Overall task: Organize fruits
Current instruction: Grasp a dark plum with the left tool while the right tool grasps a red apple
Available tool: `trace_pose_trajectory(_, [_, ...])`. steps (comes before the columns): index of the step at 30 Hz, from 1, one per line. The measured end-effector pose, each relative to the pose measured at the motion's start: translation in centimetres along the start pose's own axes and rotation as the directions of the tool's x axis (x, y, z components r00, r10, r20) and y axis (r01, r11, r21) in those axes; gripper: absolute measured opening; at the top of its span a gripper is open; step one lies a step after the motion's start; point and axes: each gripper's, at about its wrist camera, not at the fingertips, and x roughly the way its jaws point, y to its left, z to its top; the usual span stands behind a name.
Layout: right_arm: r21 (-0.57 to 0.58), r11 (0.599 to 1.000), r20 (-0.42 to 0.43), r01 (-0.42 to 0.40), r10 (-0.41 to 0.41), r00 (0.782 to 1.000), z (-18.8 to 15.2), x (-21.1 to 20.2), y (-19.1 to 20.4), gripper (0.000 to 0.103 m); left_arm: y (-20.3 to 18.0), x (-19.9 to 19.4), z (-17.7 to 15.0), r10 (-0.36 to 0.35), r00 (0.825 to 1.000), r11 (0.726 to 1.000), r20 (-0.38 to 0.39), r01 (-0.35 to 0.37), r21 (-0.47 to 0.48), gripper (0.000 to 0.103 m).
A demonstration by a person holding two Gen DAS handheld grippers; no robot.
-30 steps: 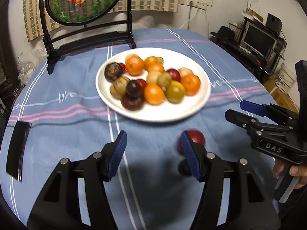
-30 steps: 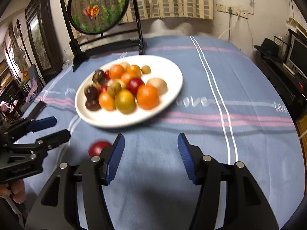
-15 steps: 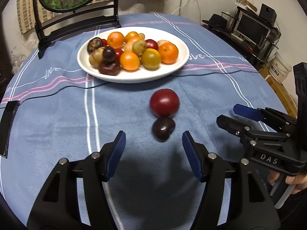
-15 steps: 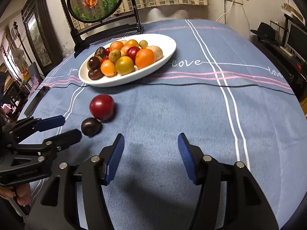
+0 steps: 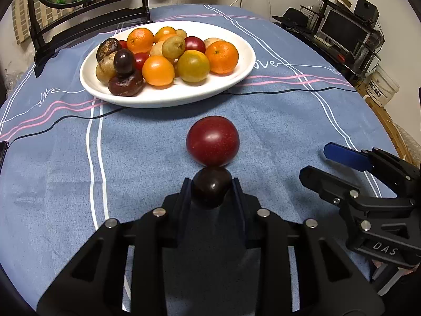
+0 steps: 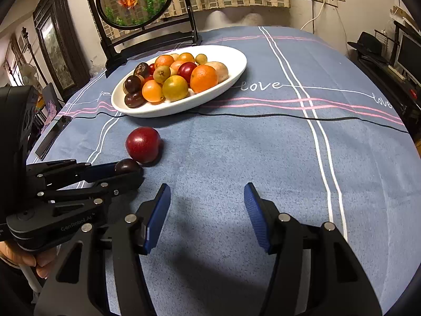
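My left gripper (image 5: pixel 211 184) is clamped on the small dark fruit (image 5: pixel 211 187), which touches the red plum (image 5: pixel 213 141) just beyond it, plate (image 5: pixel 236 79) farther off, while my right gripper (image 6: pixel 208 210) hangs open and empty.

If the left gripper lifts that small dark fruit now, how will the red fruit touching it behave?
The red fruit is round and rests on flat tablecloth, so it will likely roll a little. It touches the small dark fruit held in the left gripper, so lifting may nudge it. Its glossy skin looks slippery.
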Motion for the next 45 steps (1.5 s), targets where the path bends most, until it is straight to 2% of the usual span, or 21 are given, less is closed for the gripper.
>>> trace_pose_trajectory(5, [-0.030, 1.000, -0.012, 0.000, -0.001, 1.000, 0.4, 0.5, 1.0, 0.058, 1.2, -0.7, -0.3, 0.027, 0.999, 0.999, 0.019, -0.027, -0.018, 0.031])
trace_pose_trajectory(13, [-0.132, 0.991, -0.047, -0.029, 0.023, 0.999, 2.1, 2.6, 5.3, 0.058, 4.6, -2.2, -1.1, 0.059, 0.997, 0.996, 0.039, -0.056, -0.068, 0.030])
trace_pose_trajectory(22, [-0.163, 0.987, -0.084, -0.002, -0.012, 0.996, 4.4, 6.5, 7.9, 0.058, 7.4, -2.9, -1.3, 0.061, 0.997, 0.992, 0.047, -0.056, -0.111, 0.030])
trace_pose_trajectory(24, [-0.158, 0.987, -0.084, 0.007, -0.021, 0.996, 4.5, 6.8, 7.9, 0.042, 7.8, -2.9, -1.4, 0.061, 0.997, 0.992, 0.045, -0.055, -0.117, 0.030])
trace_pose_trajectory(30, [-0.134, 0.991, -0.070, -0.015, 0.005, 0.998, 4.3, 5.8, 7.3, 0.041, 7.8, -3.0, -1.3, 0.064, 0.997, 0.991, 0.046, -0.058, -0.118, 0.030])
trace_pose_trajectory(37, [-0.133, 0.991, -0.011, -0.026, 0.025, 1.000, 4.3, 2.7, 6.4, 0.041, 6.3, -3.4, -0.7, 0.064, 0.997, 0.994, 0.054, -0.059, -0.088, 0.030])
trace_pose_trajectory(45, [-0.136, 0.991, 0.036, -0.018, 0.023, 0.999, 5.1, 0.8, 5.3, 0.041, 4.9, -4.0, 1.5, 0.071, 0.995, 0.997, 0.073, -0.068, -0.043, 0.030])
